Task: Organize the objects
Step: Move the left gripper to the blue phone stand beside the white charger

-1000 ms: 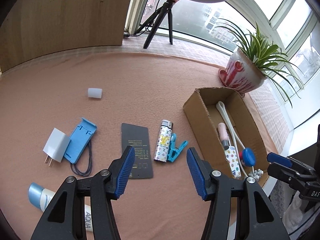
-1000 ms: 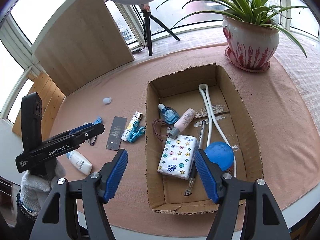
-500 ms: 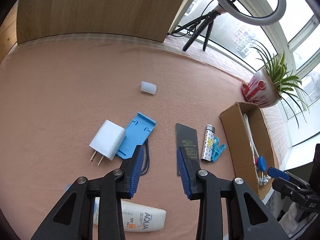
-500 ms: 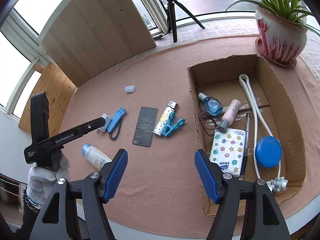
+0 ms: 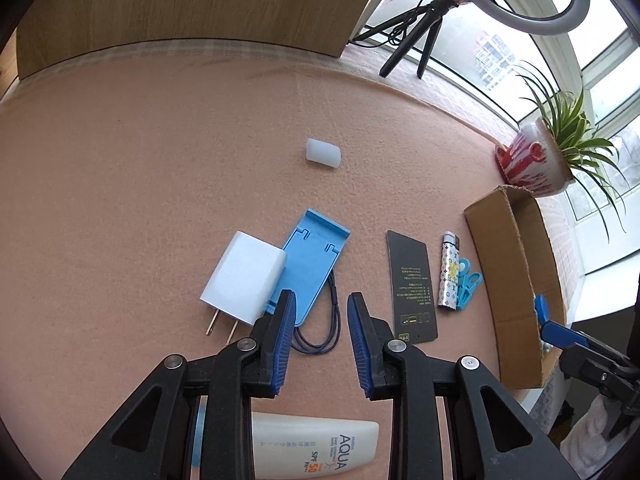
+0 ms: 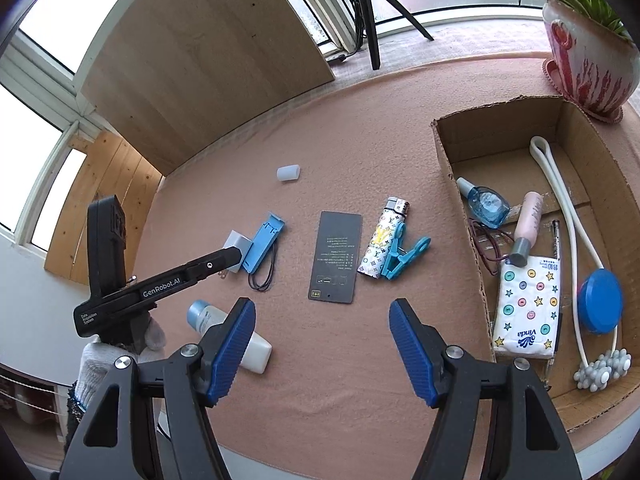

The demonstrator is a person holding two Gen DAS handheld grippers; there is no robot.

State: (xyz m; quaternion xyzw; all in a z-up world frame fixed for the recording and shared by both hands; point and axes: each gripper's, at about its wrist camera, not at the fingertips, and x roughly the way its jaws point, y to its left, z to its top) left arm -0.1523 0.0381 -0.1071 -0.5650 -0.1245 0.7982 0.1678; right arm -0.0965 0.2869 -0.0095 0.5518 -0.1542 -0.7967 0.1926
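— What's lying on the pink-felt worktop [image 5: 160,160]?
— Charger [image 5: 244,276] and phone stand [image 5: 310,264] just ahead of the left tongs [image 5: 318,344], partly open, gripping nothing.
— The right tongs [image 6: 322,352]?
— Gaping wide, empty; cardboard box [image 6: 452,152] sitting to their right, windows [image 5: 500,56] shining beyond.

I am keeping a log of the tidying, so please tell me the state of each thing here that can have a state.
left gripper: open, narrow gap, empty
right gripper: wide open, empty
cardboard box: open, partly filled
sunscreen bottle: lying flat, capped
lighter: lying on cloth
blue clip: against lighter
charger plug: prongs out
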